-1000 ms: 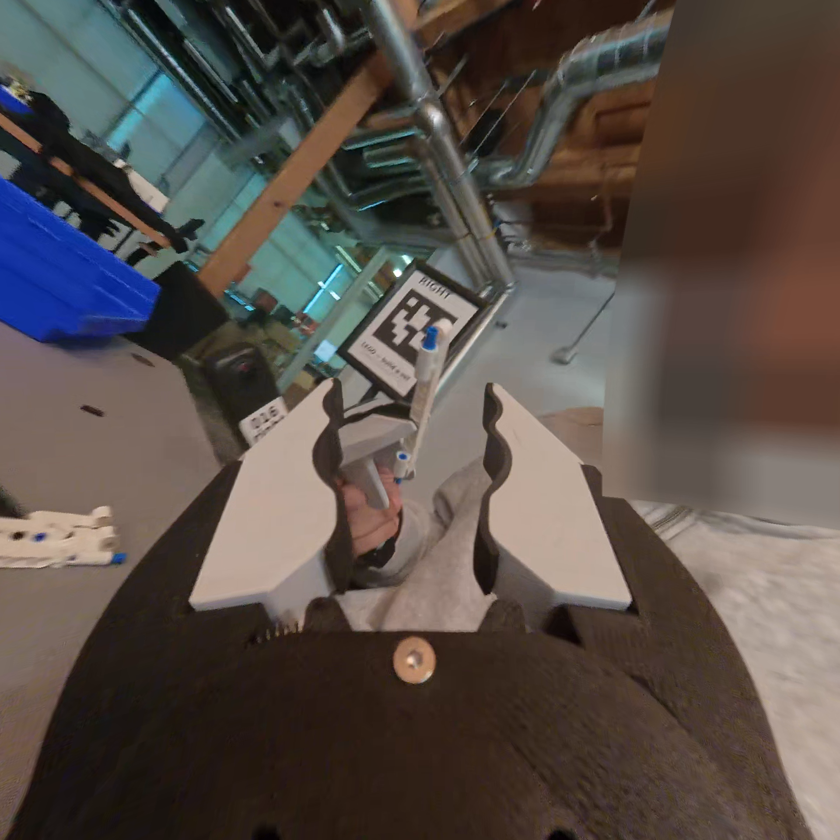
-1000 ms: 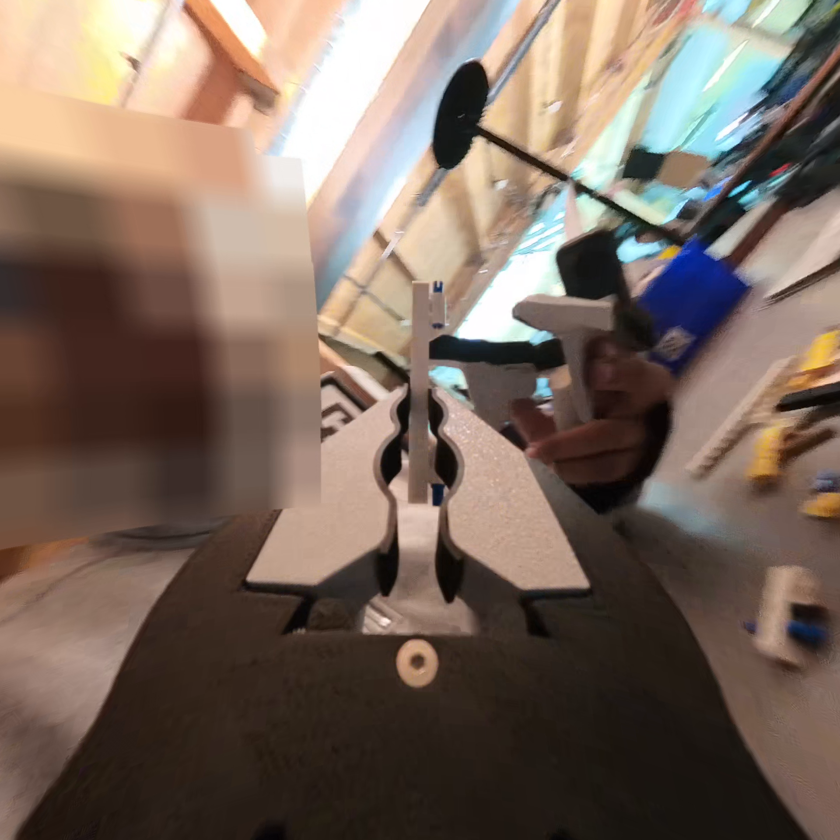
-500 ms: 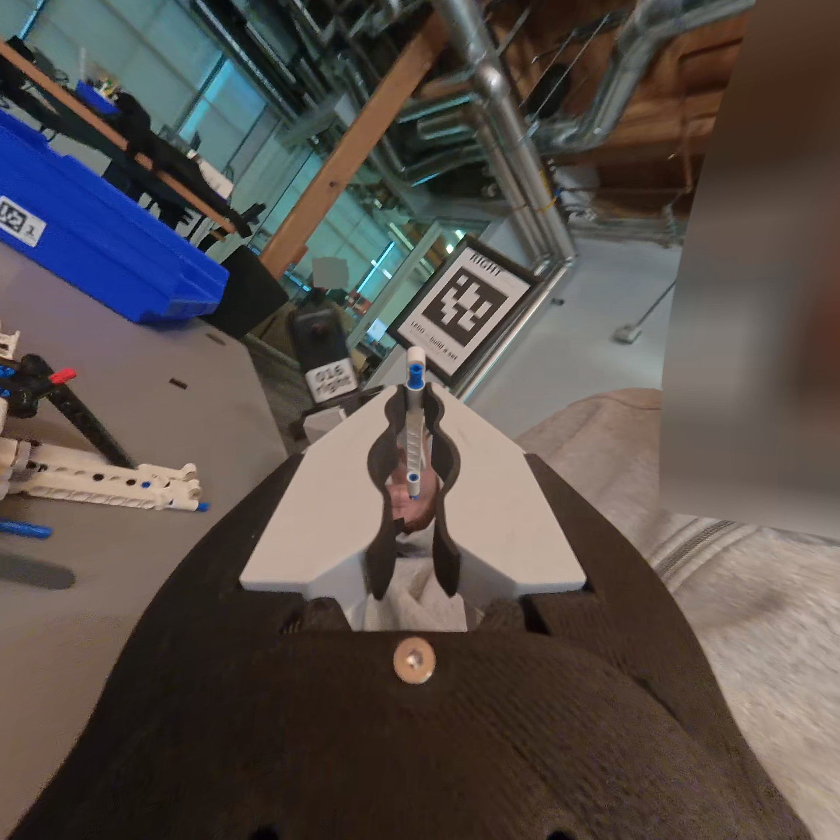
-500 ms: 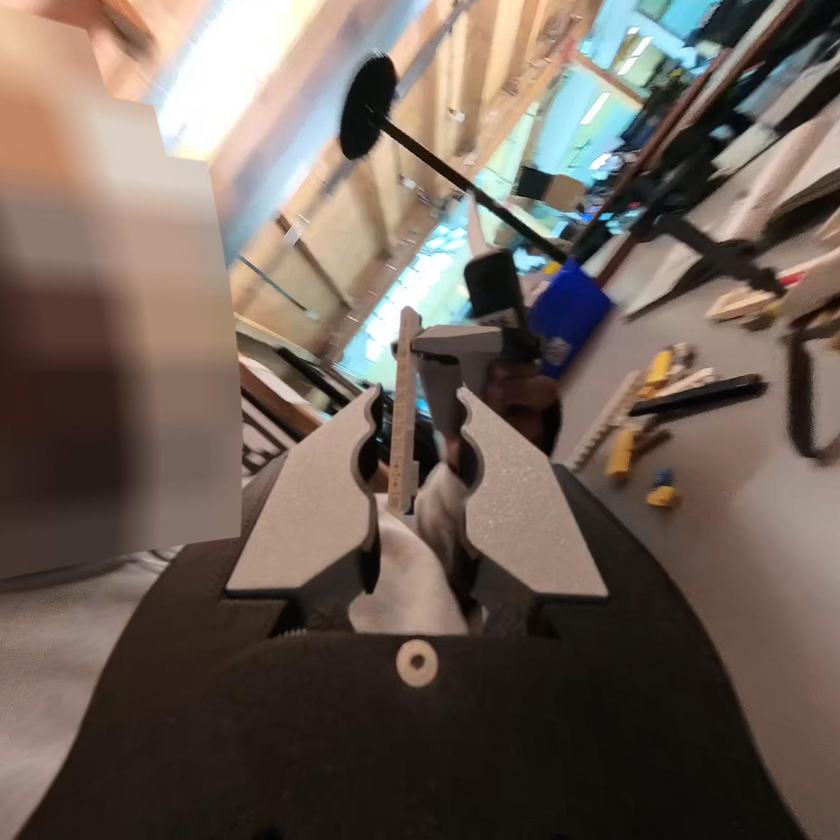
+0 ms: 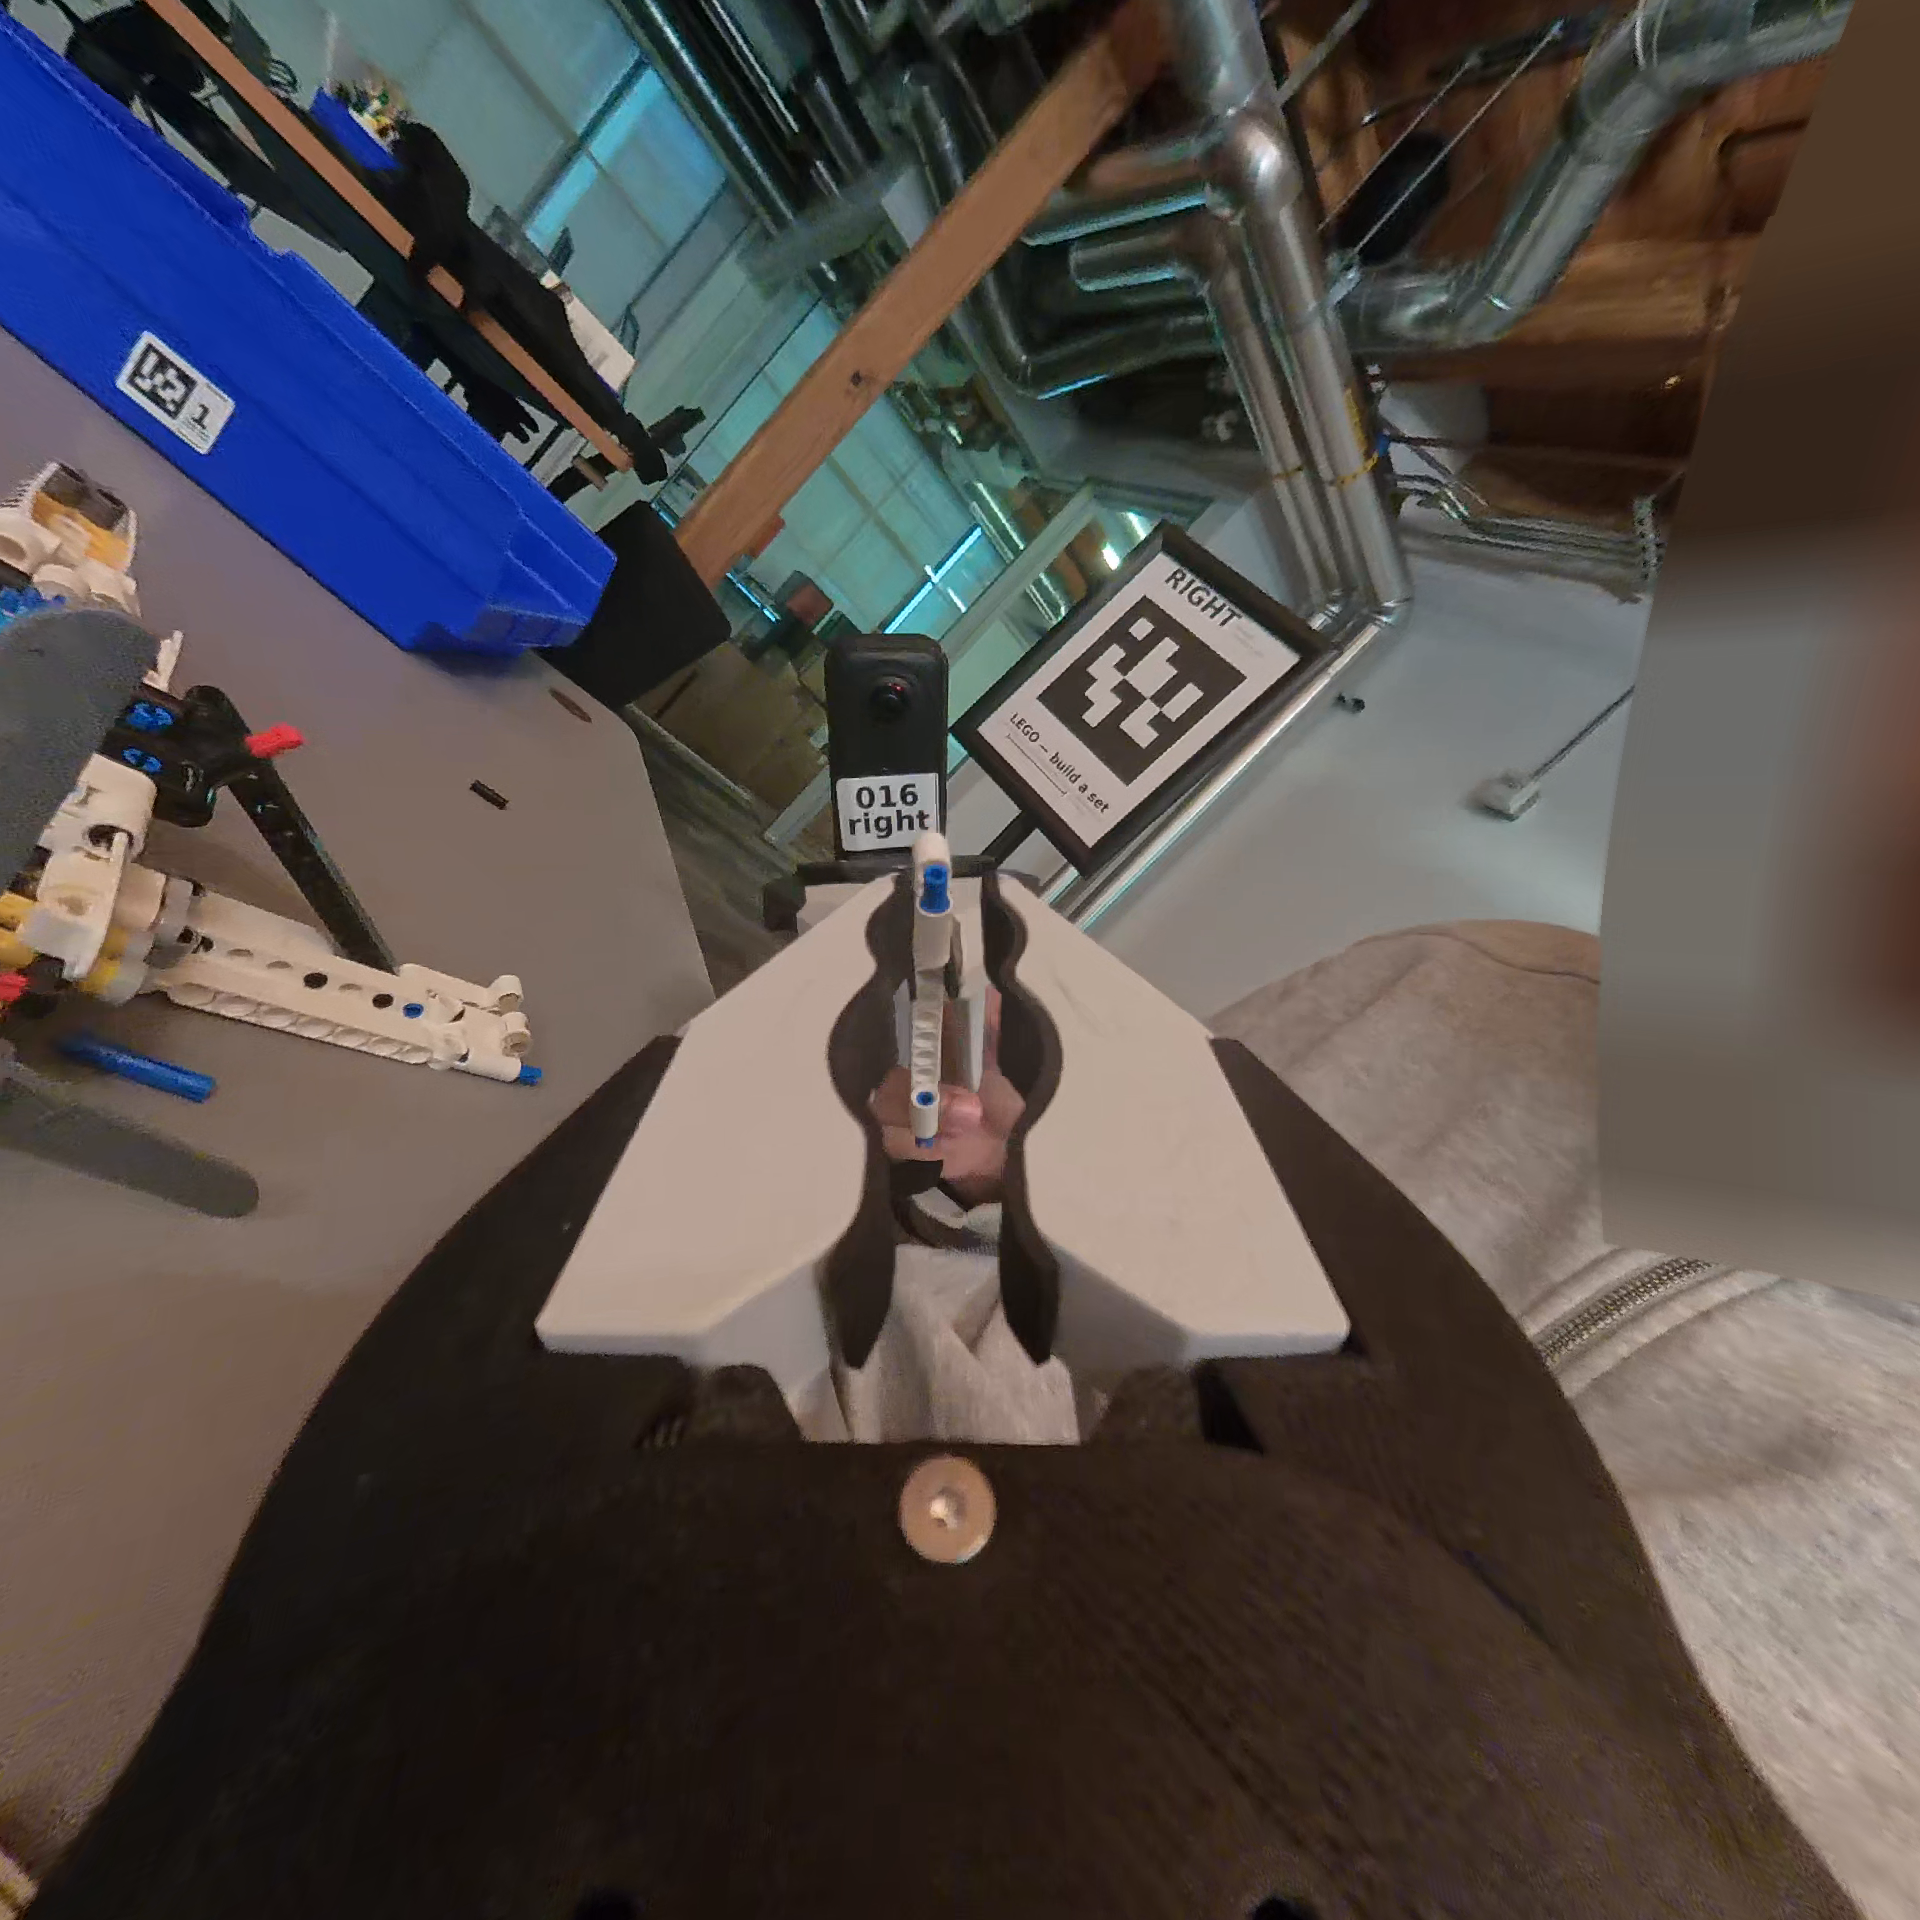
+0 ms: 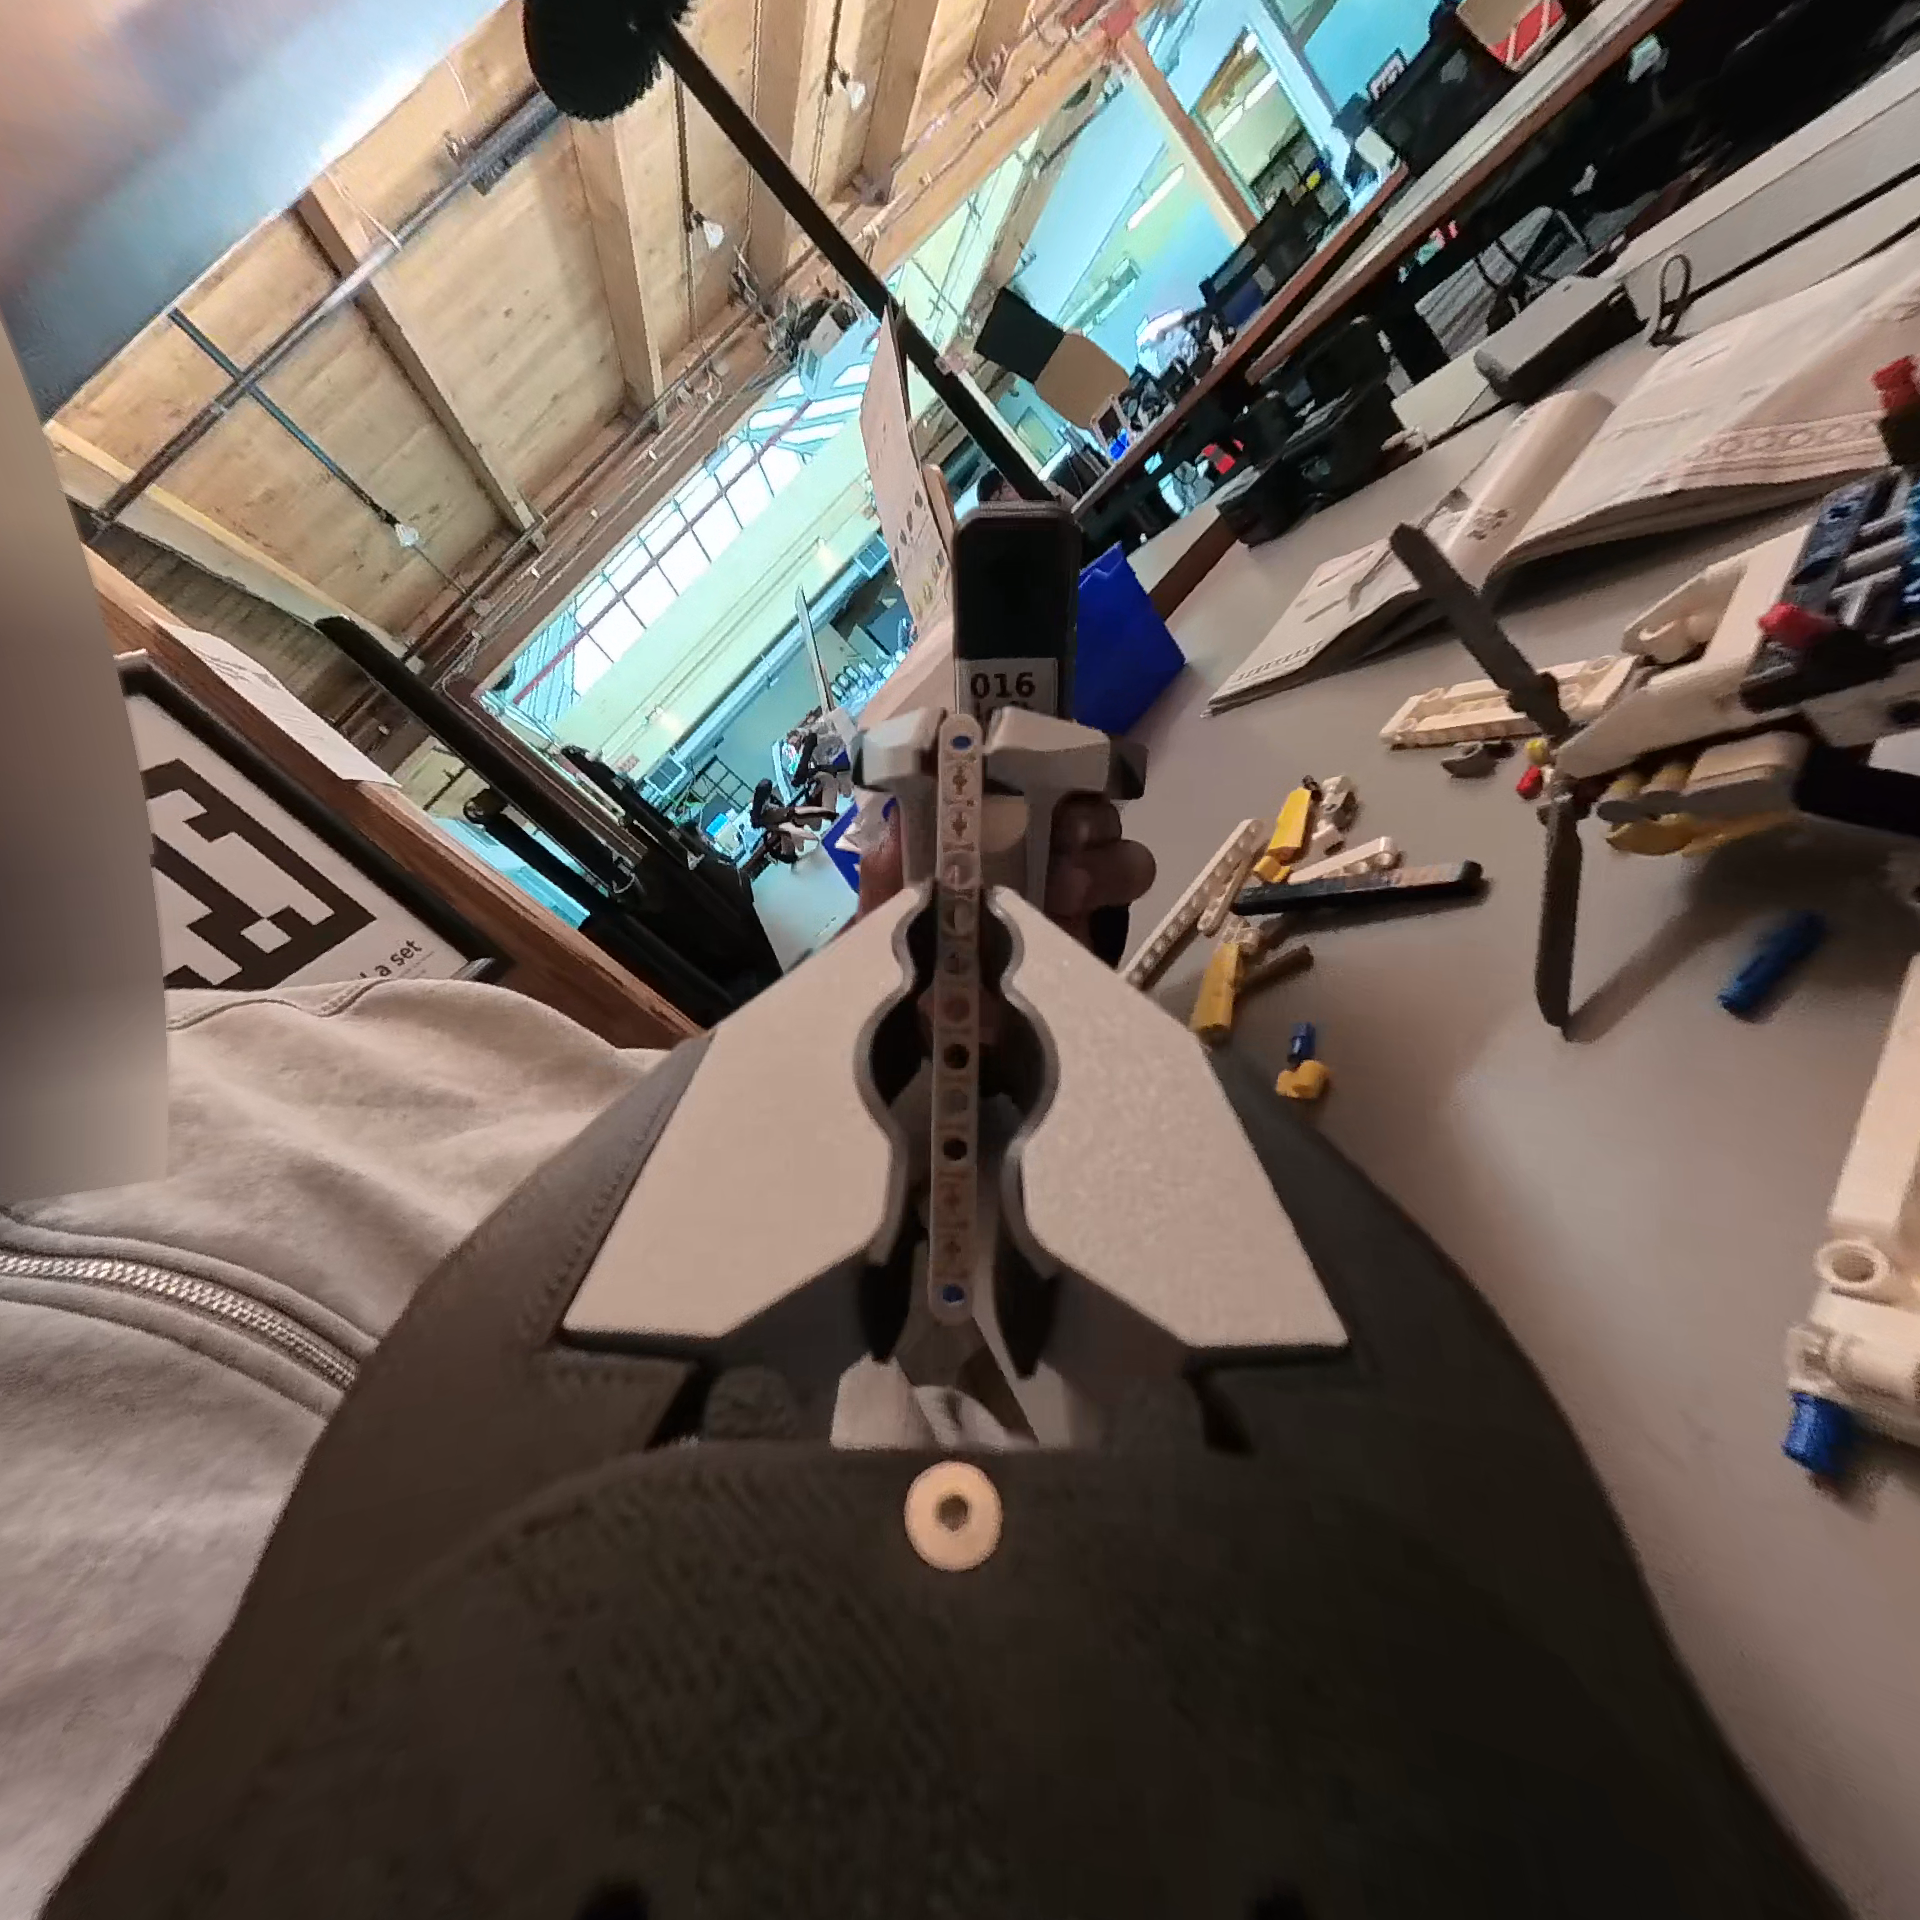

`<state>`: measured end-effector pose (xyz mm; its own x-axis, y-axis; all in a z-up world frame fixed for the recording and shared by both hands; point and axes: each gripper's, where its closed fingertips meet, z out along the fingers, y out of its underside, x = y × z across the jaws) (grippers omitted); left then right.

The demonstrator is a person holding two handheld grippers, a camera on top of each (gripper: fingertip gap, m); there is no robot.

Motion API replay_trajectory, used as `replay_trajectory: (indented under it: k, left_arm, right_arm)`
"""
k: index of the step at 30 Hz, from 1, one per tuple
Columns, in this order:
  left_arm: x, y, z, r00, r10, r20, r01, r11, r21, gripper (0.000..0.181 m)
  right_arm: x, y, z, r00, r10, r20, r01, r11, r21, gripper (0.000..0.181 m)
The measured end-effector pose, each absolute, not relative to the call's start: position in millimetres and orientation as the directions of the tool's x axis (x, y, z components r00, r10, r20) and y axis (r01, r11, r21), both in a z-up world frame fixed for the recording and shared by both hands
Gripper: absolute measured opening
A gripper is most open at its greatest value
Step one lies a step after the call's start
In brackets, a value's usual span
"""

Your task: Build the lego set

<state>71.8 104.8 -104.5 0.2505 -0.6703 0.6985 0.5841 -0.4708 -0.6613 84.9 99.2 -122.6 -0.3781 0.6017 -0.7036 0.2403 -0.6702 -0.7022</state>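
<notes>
A long white lego beam with blue pins stands upright in the air between the two grippers, which face each other. My right gripper is shut on the beam at its middle, and both pads touch its edges. My left gripper is narrowly open around the beam's upper end. The beam leans on the left finger, and a slit shows at the right pad. The left gripper also shows in the right wrist view, with its fingers flanking the beam's top.
A half-built white, black and yellow lego model stands on the grey table. Loose beams and yellow pieces lie near an open booklet. A blue bin stands at the back, and a framed sign beyond the table's edge. The grippers are tip to tip, or close to it.
A second ago the right gripper held the beam and the left was open. Then the left shut on it and the right opened wide. Now the right has shut again and the left has loosened.
</notes>
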Motion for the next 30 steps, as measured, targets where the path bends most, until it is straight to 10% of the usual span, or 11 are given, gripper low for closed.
replay_trajectory:
  k: [30]
  left_arm:
    - [80, 114, -129, 0.306, -0.596, 0.742, 0.54, -0.533, -0.651, 0.004]
  right_arm:
    - [77, 103, -140, -0.319, 0.586, -0.745, 0.298, -0.684, -0.666, 0.005]
